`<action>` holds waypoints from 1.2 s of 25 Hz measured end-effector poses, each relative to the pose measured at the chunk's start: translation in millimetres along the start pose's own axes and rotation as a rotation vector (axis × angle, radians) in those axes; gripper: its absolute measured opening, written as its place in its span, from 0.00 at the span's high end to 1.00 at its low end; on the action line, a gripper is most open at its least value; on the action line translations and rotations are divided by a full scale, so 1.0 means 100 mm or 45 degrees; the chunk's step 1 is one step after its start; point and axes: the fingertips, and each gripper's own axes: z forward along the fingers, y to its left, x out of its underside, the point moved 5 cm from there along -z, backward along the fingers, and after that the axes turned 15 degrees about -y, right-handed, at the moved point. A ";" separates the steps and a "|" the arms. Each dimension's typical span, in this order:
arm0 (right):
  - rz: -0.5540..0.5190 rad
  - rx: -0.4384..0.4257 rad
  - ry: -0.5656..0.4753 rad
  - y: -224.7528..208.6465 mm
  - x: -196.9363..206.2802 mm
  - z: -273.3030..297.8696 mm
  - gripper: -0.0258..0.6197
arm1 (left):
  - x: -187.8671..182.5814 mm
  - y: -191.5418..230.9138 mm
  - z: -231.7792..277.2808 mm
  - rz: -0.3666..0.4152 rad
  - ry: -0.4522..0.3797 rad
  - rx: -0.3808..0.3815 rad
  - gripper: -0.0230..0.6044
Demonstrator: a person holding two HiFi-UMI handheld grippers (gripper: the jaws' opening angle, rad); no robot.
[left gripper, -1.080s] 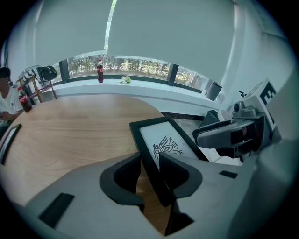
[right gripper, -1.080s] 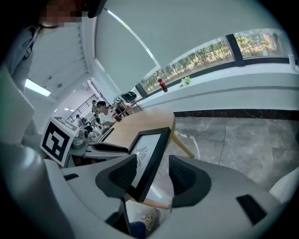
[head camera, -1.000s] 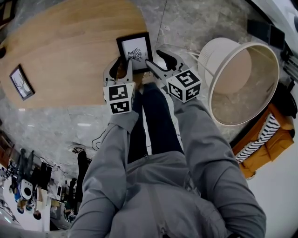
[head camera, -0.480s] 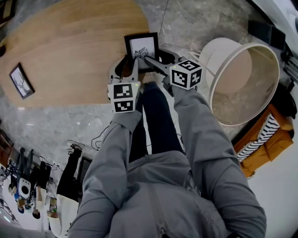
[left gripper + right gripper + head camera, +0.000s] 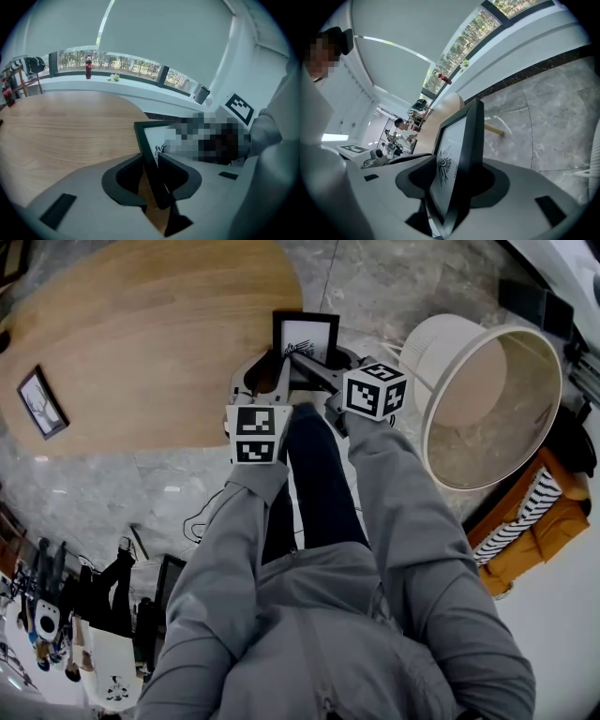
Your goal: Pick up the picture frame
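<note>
Two picture frames are sure in the head view. One picture frame (image 5: 307, 337), black with a small dark drawing on a white sheet, stands tilted between both grippers at the near edge of the one oval wooden table (image 5: 159, 324). A second frame (image 5: 43, 405) lies flat, well apart, on the left side of the table. We count also two marker cubes, one on each gripper, and one white bin (image 5: 441, 352) lying on its side on the stone floor, to the right.

The jaws of the left gripper (image 5: 151, 158) have just been closing, and now both pads lie on the left border of the frame, one on the glass and one on the back. The jaws of the right gripper (image 5: 459, 164) have just been opening. They stand wide, and the frame leans across the gap between them without being pinched.

The lower edge of the frame is hidden behind the jaws, so we cannot say if it touches the table. The small print under the drawing is too small to read. A dark framed thing (image 5: 11, 261) is cut off at the top left corner, and we cannot tell what it is.
</note>
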 end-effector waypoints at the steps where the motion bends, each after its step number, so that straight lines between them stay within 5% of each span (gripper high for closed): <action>1: 0.004 0.009 -0.010 0.01 -0.01 -0.01 0.63 | 0.00 0.00 0.00 -0.003 0.000 0.004 0.78; 11: 0.070 0.073 -0.074 0.35 -0.06 -0.09 0.88 | -0.05 0.04 -0.12 -0.060 0.019 0.019 0.78; 20: 0.068 0.254 -0.023 0.70 -0.01 -0.03 0.90 | -0.14 0.24 -0.53 -0.126 0.084 -0.018 0.79; 30: -0.062 0.457 0.044 1.05 0.01 0.00 0.90 | -0.56 0.46 -1.44 -0.275 0.041 -0.019 0.93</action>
